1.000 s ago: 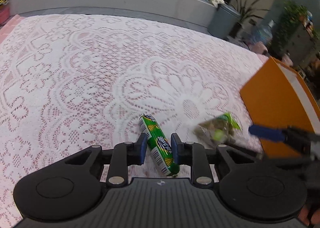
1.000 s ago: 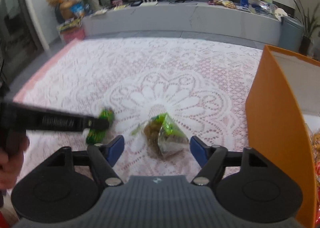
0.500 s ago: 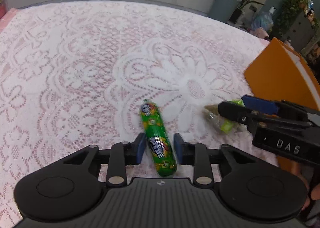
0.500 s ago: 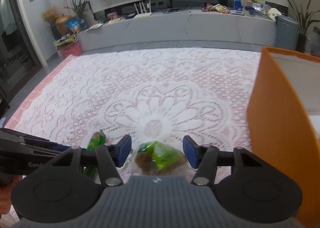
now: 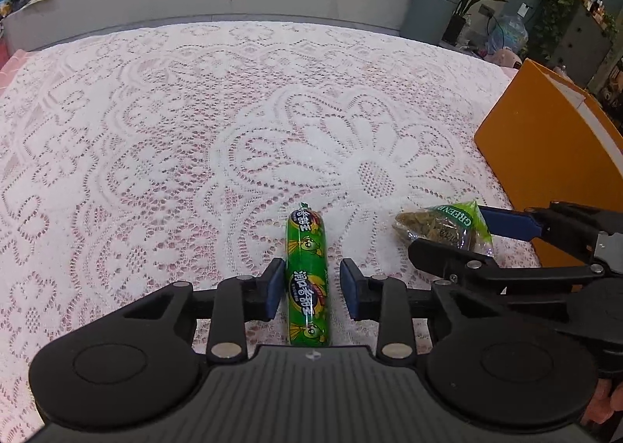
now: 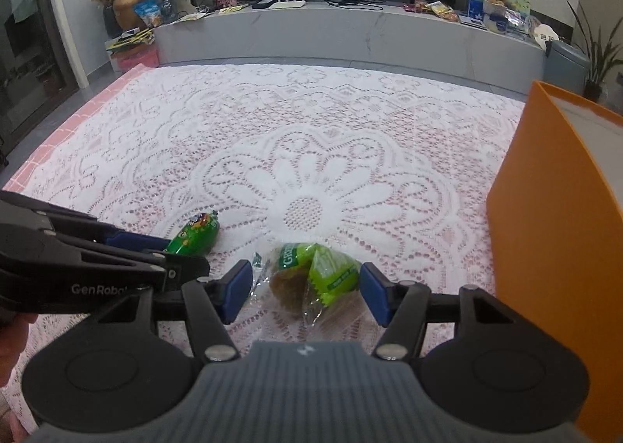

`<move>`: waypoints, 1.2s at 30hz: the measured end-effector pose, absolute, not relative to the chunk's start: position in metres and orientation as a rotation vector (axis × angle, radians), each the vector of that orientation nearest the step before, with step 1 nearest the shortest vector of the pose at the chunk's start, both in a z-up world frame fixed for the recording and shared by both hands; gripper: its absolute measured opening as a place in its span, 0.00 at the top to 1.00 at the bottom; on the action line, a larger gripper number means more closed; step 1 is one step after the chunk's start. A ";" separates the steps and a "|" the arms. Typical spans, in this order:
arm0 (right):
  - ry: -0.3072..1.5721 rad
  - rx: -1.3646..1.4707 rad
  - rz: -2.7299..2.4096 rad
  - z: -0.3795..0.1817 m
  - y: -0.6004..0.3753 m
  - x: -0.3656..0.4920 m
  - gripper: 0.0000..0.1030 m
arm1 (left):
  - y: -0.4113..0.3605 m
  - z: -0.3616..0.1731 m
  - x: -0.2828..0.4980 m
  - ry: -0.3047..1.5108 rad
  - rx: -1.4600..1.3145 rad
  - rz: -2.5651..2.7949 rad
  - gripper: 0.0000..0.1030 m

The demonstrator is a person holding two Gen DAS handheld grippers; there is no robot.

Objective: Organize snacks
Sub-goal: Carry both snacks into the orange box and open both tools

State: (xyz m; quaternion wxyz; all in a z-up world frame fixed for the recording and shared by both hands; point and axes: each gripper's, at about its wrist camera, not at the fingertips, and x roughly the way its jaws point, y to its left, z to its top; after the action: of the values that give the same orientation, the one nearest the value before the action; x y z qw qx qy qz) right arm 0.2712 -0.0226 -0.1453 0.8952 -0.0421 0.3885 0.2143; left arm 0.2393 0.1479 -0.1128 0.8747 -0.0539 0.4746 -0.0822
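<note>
1. Nearest, left tongs [image 5: 309, 294]: blue pads [image 5: 274, 288] sit either side of a green sausage snack [image 5: 307, 275]. A small gap shows on each side of the wrapper, so the tongs are narrow but not clamped.
2. Sausage snack lies flat on the lace tablecloth [image 5: 194, 155], long axis pointing away from the camera, its near end hidden under the tool body. In the right wrist view the same snack [image 6: 194, 236] shows beyond the left tongs [image 6: 153, 248], which reach in from the left.
3. Right tongs [image 6: 305, 293]: spread wide, blue pads [image 6: 237, 289] flanking a clear bag of green raisins [image 6: 315, 277]. Right pad appears to touch or nearly touch the bag's green edge; left pad lies near the crinkled clear end. Contact uncertain.
4. Raisin bag rests on the tablecloth just right of the sausage snack, the two apart. From the left wrist view the bag [image 5: 440, 227] sits between the fingers of the right tongs [image 5: 463, 244], coming in from the right.
5. Orange box [image 6: 553, 209] stands upright at the right edge of the cloth, near the bag, pale inner wall visible at its top. Seen also at [image 5: 545, 147].
6. Farther: the cloth's large flower motif [image 6: 303, 190] lies just beyond both snacks.
7. Far: grey counter [image 6: 350, 30] along the wall, cluttered with a router, packets and cables; grey bin [image 5: 428, 13] and potted plants at its right end.
</note>
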 end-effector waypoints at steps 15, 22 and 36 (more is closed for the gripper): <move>0.773 -0.231 0.419 -0.147 -0.011 0.263 0.56 | 0.126 -0.115 0.235 0.959 0.070 -0.142 0.75; 0.750 -0.252 0.403 -0.142 -0.010 0.257 0.60 | 0.130 -0.112 0.233 0.960 0.017 -0.131 0.76; 0.730 -0.173 0.439 -0.102 -0.026 0.213 0.64 | 0.123 -0.069 0.188 0.917 -0.067 -0.144 0.76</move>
State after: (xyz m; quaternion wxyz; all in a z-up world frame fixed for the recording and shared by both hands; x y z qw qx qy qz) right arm 0.2133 -0.0261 -0.1023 0.9071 -0.0837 0.3536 0.2125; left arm 0.1885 0.1234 -0.0691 0.8938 -0.0321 0.4420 -0.0693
